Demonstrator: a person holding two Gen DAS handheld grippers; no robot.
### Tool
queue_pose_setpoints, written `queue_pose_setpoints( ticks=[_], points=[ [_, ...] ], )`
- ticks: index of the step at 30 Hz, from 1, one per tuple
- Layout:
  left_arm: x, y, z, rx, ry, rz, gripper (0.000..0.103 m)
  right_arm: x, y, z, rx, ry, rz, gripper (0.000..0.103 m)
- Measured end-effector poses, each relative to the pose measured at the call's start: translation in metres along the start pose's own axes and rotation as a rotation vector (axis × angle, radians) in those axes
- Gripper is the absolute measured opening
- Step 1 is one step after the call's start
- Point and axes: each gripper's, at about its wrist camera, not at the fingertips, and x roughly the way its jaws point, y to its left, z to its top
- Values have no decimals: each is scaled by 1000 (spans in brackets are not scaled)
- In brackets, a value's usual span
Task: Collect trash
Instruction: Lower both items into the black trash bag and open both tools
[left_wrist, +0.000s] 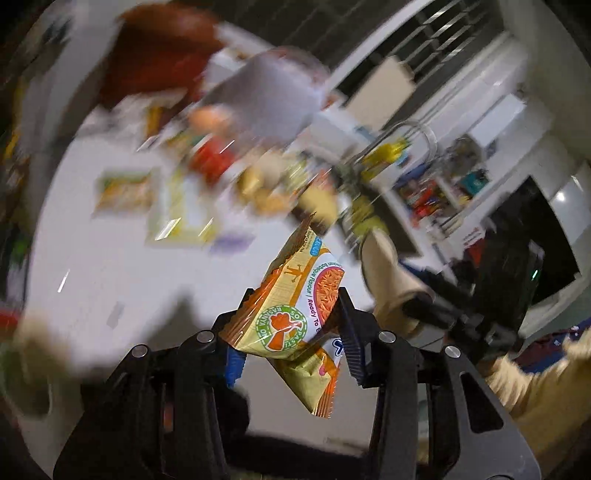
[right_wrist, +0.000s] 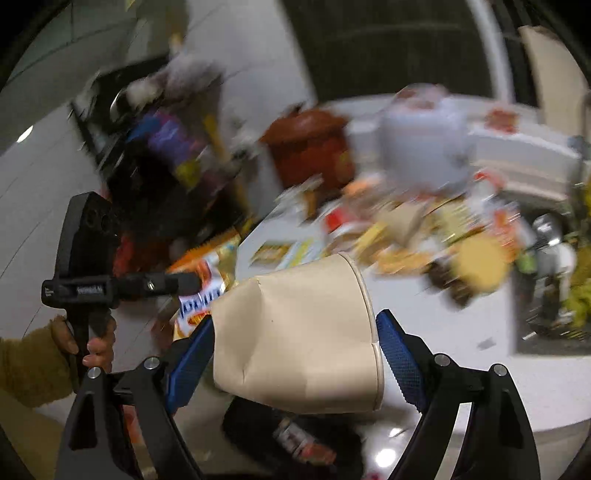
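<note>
The left gripper (left_wrist: 291, 332) clamps an orange noodle packet (left_wrist: 295, 317), while the right gripper (right_wrist: 295, 354) grips a dented paper cup (right_wrist: 299, 332) above the white table (right_wrist: 480, 354).

Motion blur smears the litter heaped on the white surface (left_wrist: 92, 258) beyond the noodle packet (left_wrist: 291, 317); no label there reads. Behind that heap a brown rounded thing (right_wrist: 306, 144), perhaps a pot, is blurred too. The packet hides its claw's (left_wrist: 291, 332) pads.
</note>
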Motion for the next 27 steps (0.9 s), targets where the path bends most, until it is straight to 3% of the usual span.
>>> queue_pose_setpoints(
  ticks=[5,10,15,22,24,25,27],
  points=[
    [-13,55,-77,-117,101,88,42,59,47,-47,-13,196,64,85],
    [11,110,-145,-202,212,136,42,119,72,-103,-8,360,65,85],
    [70,175,-194,-246,300,210,42,202,72,-176,-10,493,-4,84],
    [161,267,-242,-287,460,334,42,319,34,-257,47,668,-111,85],
    [174,282,-249,-313,494,398,53,342,26,-276,60,722,-148,86],
    [179,287,-251,-317,510,430,68,350,21,-284,61,741,-176,88],
    [180,288,-253,-304,512,479,76,357,14,-292,73,756,-204,91]
  ],
)
